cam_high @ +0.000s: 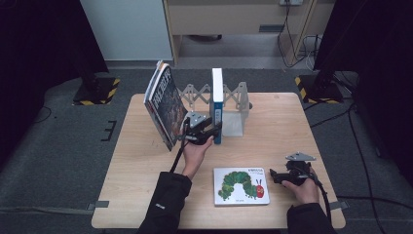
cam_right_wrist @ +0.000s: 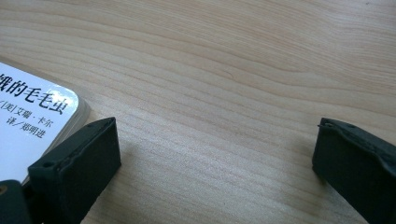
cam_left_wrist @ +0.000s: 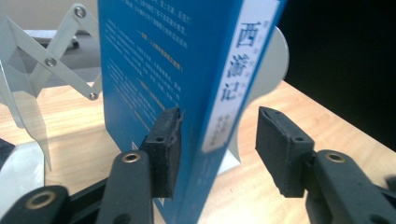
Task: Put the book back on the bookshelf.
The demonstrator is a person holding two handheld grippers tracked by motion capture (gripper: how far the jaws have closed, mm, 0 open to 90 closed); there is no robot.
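A tall blue book point(cam_high: 216, 97) stands upright against the white bookend of an expanding metal rack point(cam_high: 234, 105). My left gripper point(cam_high: 213, 132) is open at its lower spine. In the left gripper view the blue book point(cam_left_wrist: 187, 70) sits between the jaws of the left gripper point(cam_left_wrist: 217, 135): one pad lies against the cover, the other stands apart from the spine. A white picture book with a green caterpillar point(cam_high: 241, 185) lies flat near the front edge. My right gripper point(cam_high: 273, 175) rests open just right of it, and its own view has the book's corner point(cam_right_wrist: 28, 116) beside one jaw.
A dark-covered book point(cam_high: 163, 105) with another behind it leans at the rack's left end. The rack's scissor links point(cam_left_wrist: 46, 60) stretch behind the blue book. Bare wooden table point(cam_right_wrist: 233, 56) lies ahead of the right gripper point(cam_right_wrist: 215, 140).
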